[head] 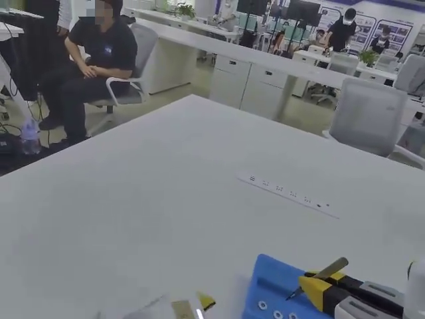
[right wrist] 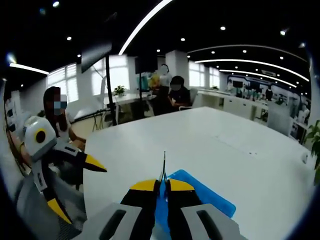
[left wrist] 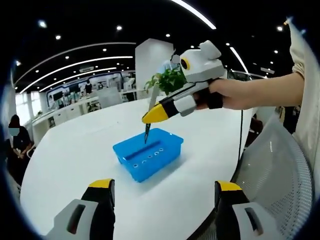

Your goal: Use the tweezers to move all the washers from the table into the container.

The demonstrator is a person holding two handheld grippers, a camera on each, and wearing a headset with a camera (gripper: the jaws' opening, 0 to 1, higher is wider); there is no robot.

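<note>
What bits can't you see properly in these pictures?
1. Head view: the blue container is cut off by the bottom edge, so its washers can't be counted.
2. Left gripper view: the tweezers tip is too small to tell whether it holds a washer.
3. Right gripper view: the right gripper hides most of the blue container.

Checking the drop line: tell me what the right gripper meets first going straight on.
The blue container, likely its floor beside the washers inside; the tweezers hang over it, depth unclear.
</note>
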